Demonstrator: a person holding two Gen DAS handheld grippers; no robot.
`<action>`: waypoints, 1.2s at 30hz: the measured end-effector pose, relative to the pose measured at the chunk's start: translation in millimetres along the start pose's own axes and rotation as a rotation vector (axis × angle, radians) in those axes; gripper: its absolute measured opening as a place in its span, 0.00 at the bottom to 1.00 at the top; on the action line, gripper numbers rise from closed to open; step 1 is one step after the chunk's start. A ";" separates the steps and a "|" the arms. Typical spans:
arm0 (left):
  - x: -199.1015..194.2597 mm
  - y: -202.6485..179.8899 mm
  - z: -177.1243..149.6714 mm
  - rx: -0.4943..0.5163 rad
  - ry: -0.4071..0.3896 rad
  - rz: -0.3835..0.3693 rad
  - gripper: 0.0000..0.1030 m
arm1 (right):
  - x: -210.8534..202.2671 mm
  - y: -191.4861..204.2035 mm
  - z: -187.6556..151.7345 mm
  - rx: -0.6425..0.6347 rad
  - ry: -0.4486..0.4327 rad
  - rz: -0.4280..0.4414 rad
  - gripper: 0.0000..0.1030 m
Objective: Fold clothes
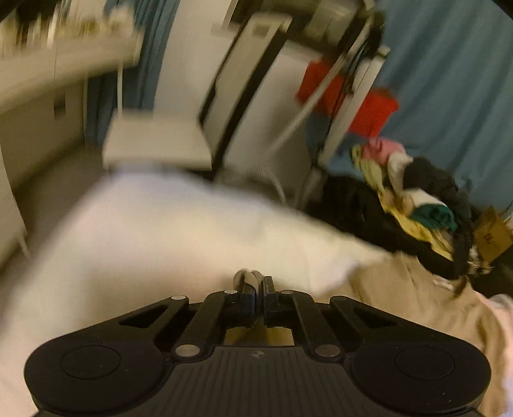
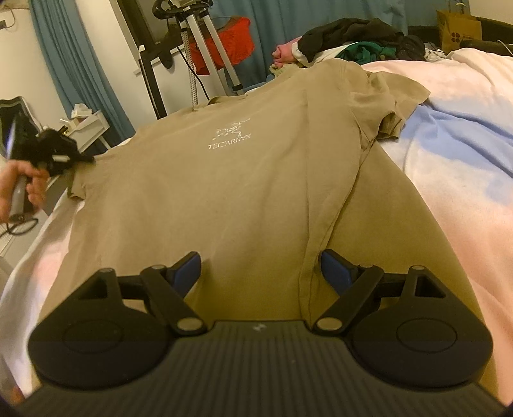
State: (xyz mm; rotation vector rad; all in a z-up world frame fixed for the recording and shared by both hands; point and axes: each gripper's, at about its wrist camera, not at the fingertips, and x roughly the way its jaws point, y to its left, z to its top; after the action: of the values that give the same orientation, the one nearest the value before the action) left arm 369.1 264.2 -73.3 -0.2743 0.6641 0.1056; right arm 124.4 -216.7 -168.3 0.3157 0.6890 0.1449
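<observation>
Your left gripper [image 1: 256, 282]: jaws together, pinching a small bunch of pale cloth. Right gripper [image 2: 260, 268]: jaws apart, hovering over the tan T-shirt [image 2: 224, 179], which lies flat on the bed [image 2: 465, 179], logo up. Your left hand [image 2: 19, 189] is at the shirt's far-left sleeve. Clothes pile [image 2: 359, 41] crowds the far edge beyond the collar; open bedding lies right of the shirt.

Behind the bed [image 2: 465, 166], with its pale pink and blue blanket, you see blue curtains [image 2: 64, 64] and a white wall. A brown paper bag [image 2: 458, 29] stands at the far right corner, and a white side shelf [image 2: 89, 125] sits left.
</observation>
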 end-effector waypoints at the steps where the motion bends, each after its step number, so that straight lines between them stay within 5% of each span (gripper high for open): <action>1: -4.7 -1.0 1.0 0.012 -0.024 0.023 0.03 | 0.2 0.2 0.0 -0.001 -0.001 0.000 0.82; 6: -2.9 -2.7 -17.3 0.041 -0.028 0.065 0.11 | 0.8 1.1 0.0 -0.011 -0.007 -0.005 0.82; 8: -7.5 -11.7 -27.5 0.068 -0.036 0.074 0.37 | 1.1 1.4 0.1 -0.012 -0.011 -0.006 0.82; 9: -12.5 -16.0 -31.9 0.078 -0.042 0.079 0.62 | 0.8 1.4 0.3 -0.011 -0.013 -0.006 0.82; 10: -17.6 -20.3 -36.4 0.088 -0.048 0.084 0.70 | 0.5 1.3 0.4 -0.010 -0.015 -0.005 0.82; 17: -90.0 -72.6 -79.6 0.145 -0.109 0.011 0.76 | -9.8 -0.7 5.8 0.005 -0.060 0.009 0.80; 23: -179.1 -123.1 -140.7 0.096 -0.063 -0.069 0.80 | -34.4 -24.1 24.5 0.113 -0.180 0.085 0.79; 30: -234.9 -137.7 -222.8 -0.074 0.050 -0.192 0.81 | -24.1 -125.3 47.9 0.587 -0.236 0.199 0.71; 36: -230.0 -136.3 -245.1 -0.077 0.078 -0.194 0.81 | 20.8 -170.2 45.6 0.862 -0.218 0.328 0.71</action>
State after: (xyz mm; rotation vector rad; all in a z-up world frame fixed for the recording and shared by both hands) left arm 68.4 61.7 -85.3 -0.4173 0.7082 -0.0653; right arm 174.4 -383.0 -204.2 1.2552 0.4458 0.1151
